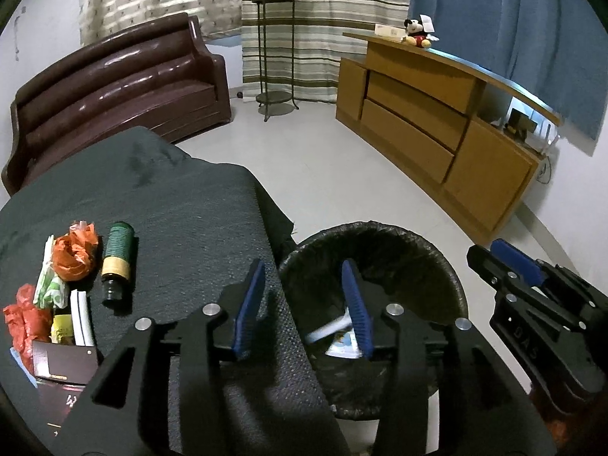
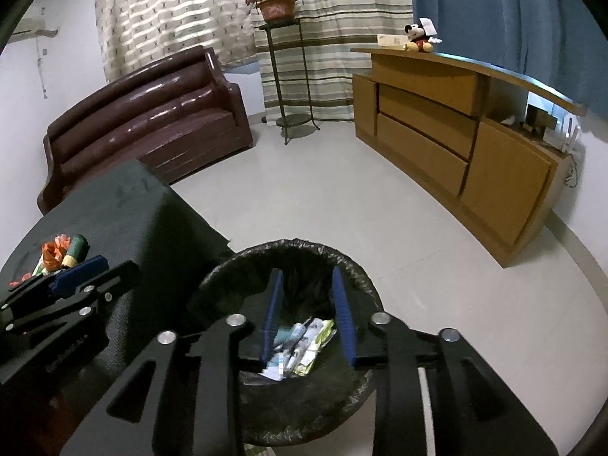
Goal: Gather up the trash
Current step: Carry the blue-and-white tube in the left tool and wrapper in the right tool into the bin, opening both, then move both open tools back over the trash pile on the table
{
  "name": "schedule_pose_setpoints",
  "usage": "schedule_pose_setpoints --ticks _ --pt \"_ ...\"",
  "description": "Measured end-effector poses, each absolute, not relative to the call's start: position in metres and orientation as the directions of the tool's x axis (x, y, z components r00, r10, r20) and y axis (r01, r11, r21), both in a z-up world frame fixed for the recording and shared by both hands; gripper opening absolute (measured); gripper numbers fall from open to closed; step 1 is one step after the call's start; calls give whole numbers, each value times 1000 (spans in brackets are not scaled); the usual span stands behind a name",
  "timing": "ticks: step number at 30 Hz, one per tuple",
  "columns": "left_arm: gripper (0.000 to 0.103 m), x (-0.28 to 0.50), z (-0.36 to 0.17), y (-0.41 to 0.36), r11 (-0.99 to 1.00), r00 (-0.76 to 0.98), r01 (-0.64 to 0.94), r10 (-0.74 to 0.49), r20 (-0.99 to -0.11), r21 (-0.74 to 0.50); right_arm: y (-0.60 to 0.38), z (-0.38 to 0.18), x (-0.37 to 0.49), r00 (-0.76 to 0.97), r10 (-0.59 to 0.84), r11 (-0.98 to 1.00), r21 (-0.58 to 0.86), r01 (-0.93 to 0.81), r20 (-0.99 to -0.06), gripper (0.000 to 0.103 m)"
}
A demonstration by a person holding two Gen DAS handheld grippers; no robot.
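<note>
The trash is in two places. Some wrappers and packets (image 2: 300,345) already lie at the bottom of the bin (image 2: 228,266), which is lined with a black bag and stands on the floor just beside the bench (image 1: 182,205). The rest sits in a loose cluster on the bench's dark cloth near its left side: a green bottle (image 1: 117,262) lying on its side, crumpled orange plastic (image 1: 74,256) touching a green-and-white packet (image 1: 49,285), more red plastic (image 1: 24,319), small boxes (image 1: 78,323) and a dark booklet (image 1: 62,370).

The right gripper (image 2: 308,311) hangs over the bin mouth, its blue fingers (image 2: 344,311) released and holding nothing. The left gripper (image 1: 302,307) straddles the bench edge and bin rim, fingers likewise spread apart and empty.

By my judgement a drop has been made and the bench cluster comes next. The risks sit there: the bottle is round and on its side, so a pinch off its middle could send it rolling toward the bench edge. The plastic is light and tangled with its neighbours, so lifting one piece may drag another off. The cloth could bunch under the fingers. The two grippers are near each other and could collide over the bin.
</note>
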State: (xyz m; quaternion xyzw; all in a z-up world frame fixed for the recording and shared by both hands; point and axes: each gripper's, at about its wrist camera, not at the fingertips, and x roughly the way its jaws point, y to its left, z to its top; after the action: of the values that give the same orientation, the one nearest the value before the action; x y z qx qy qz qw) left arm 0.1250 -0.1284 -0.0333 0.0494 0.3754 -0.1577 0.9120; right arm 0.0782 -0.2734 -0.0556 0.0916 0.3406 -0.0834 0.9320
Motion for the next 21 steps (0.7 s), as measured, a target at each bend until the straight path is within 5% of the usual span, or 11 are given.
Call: schedule_pose_setpoints --ticks 11,21 --pt "57 105 -14 -93 959 687 280 -231 -689 -43 -255 -45 68 785 -100 972 108 208 -612 71" --pt "62 77 2 -27 983 725 181 -155 -671 -32 -209 -42 64 769 -7 987 119 108 -639 72"
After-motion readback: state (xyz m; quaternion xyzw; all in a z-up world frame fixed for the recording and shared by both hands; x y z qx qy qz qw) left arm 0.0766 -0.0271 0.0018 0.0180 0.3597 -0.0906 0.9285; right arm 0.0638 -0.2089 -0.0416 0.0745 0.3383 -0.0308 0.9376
